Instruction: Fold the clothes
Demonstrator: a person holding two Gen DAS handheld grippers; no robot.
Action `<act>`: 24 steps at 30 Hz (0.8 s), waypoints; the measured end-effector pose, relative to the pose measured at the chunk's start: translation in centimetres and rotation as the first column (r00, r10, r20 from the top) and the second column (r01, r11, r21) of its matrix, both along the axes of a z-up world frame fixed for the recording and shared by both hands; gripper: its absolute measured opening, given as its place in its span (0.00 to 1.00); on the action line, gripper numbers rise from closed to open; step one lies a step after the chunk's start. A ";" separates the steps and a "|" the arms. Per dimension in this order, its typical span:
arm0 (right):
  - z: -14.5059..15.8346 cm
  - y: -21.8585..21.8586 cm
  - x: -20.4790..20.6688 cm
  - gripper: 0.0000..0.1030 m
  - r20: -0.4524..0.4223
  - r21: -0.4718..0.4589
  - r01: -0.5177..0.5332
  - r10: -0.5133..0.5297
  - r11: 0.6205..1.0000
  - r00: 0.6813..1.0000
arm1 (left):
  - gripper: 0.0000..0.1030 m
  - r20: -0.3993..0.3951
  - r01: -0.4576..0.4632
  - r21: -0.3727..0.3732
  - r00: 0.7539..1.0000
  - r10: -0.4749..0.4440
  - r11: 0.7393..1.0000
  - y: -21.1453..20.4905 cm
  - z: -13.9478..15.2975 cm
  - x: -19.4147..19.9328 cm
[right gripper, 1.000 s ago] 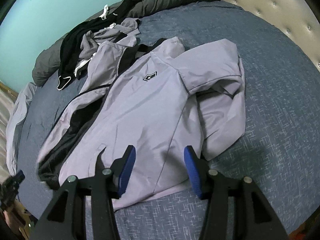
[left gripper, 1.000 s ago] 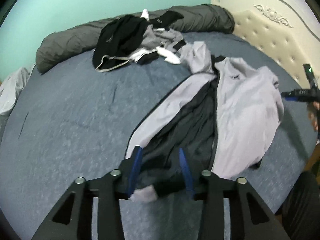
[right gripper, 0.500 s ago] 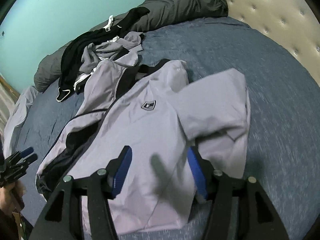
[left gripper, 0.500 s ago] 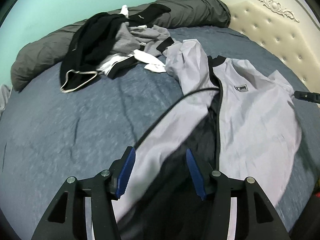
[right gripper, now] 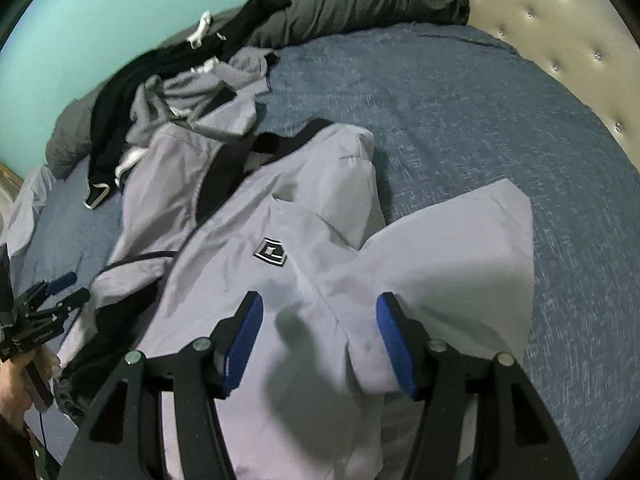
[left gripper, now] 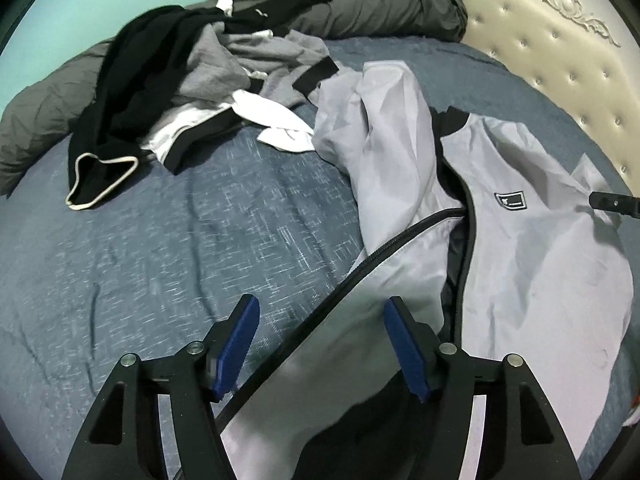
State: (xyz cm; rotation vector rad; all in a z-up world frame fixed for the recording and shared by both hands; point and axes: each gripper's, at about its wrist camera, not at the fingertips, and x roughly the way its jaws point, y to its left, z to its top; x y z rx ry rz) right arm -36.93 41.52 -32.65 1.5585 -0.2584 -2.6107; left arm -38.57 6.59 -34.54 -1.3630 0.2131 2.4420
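Observation:
A light grey zip jacket with black lining and a chest badge lies spread open on the blue bed. My left gripper hovers over its left front panel and zip edge; its jaws are opening and its blue pads press on nothing. My right gripper hangs open just above the jacket's right side, near the folded sleeve, casting a shadow on the cloth. The left gripper also shows at the left edge of the right wrist view, held by a hand.
A heap of black, grey and white clothes lies at the back of the bed. A dark grey rolled duvet lines the far edge under a turquoise wall. A cream tufted headboard curves on the right. Bare blue bedspread lies left.
Both grippers have travelled up the jacket from its hem toward the chest. The left jaws have spread wider and no longer have the hem between them. The right jaws widened slightly.

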 end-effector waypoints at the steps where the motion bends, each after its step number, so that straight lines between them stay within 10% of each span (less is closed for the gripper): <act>1: -0.3 0.1 -0.3 0.58 0.007 -0.005 0.004 -0.004 1.000 1.000 | 0.67 0.006 0.003 0.008 1.000 -0.003 1.000 0.0 -0.2 -0.1; 7: -1.7 -0.3 -1.5 0.58 0.054 0.000 0.000 0.000 1.000 0.999 | 0.58 0.039 0.013 0.048 0.999 -0.015 0.999 -0.1 -1.1 -0.5; 11: -2.7 -1.2 -2.0 0.58 0.083 0.056 -0.021 0.017 0.998 0.996 | 0.26 0.043 0.024 0.069 0.999 -0.027 0.997 0.0 -1.6 -0.3; 15: -3.3 -1.4 -2.1 0.21 0.084 0.049 -0.052 0.048 0.997 0.995 | 0.01 0.034 0.043 0.058 0.998 -0.045 0.997 0.4 -1.7 0.5; 18: -3.1 -1.7 -1.4 0.05 0.061 0.024 -0.079 0.077 0.997 0.995 | 0.01 0.021 0.052 0.056 0.998 -0.053 0.997 0.3 -1.1 1.2; 24: -1.0 -2.9 1.6 0.03 -0.005 -0.019 -0.126 0.126 0.992 0.992 | 0.00 -0.019 0.067 0.058 0.998 -0.066 0.996 -0.4 2.0 3.5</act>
